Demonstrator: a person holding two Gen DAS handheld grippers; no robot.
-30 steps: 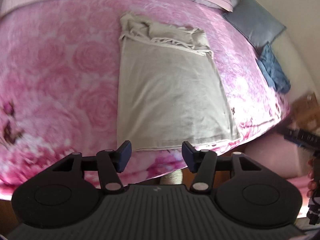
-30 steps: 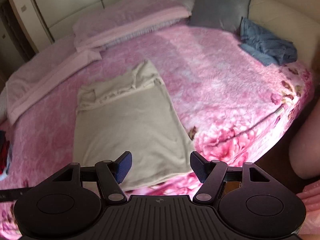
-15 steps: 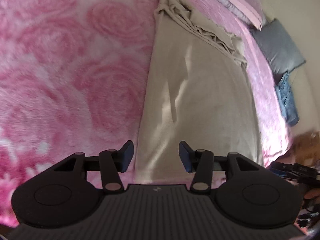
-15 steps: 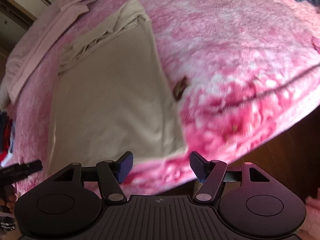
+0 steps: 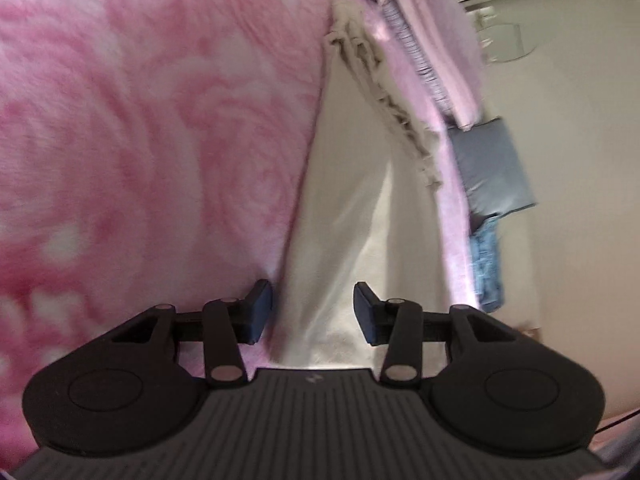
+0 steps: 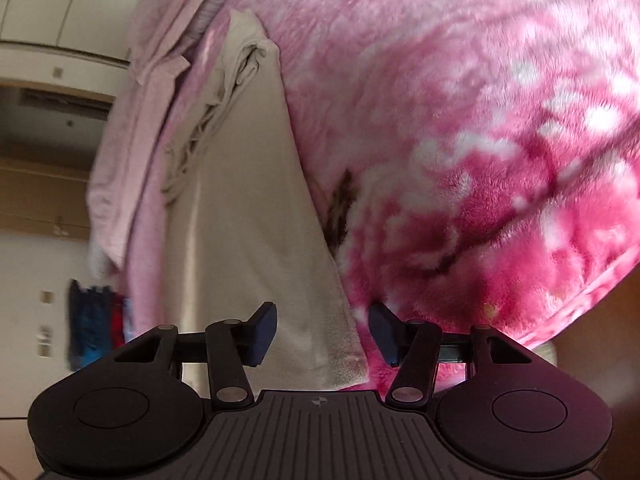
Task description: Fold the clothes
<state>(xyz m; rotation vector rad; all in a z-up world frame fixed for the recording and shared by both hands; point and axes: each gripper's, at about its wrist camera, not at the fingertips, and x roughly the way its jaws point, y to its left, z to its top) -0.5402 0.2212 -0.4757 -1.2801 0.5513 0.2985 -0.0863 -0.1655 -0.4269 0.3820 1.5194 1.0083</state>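
Observation:
A beige garment (image 5: 352, 208) lies flat on the pink rose-patterned blanket (image 5: 140, 140), its far end bunched in folds. My left gripper (image 5: 312, 312) sits low over the garment's near left corner, its jaws closing with the cloth's edge between them; the pads do not press on it. In the right wrist view the same beige garment (image 6: 248, 216) runs away from me. My right gripper (image 6: 322, 330) straddles its near right corner, jaws closing, a gap on both sides of the cloth.
A pale pink folded cover (image 5: 424, 32) and a grey cushion (image 5: 492, 172) lie beyond the garment, with blue denim (image 5: 486, 264) by the cushion. The bed's edge (image 6: 592, 292) drops off at right. Blue and red clothes (image 6: 96, 328) hang at far left.
Both grippers have dropped close to the bed and rolled, each now at a near corner of the beige garment. Both pairs of jaws have narrowed.

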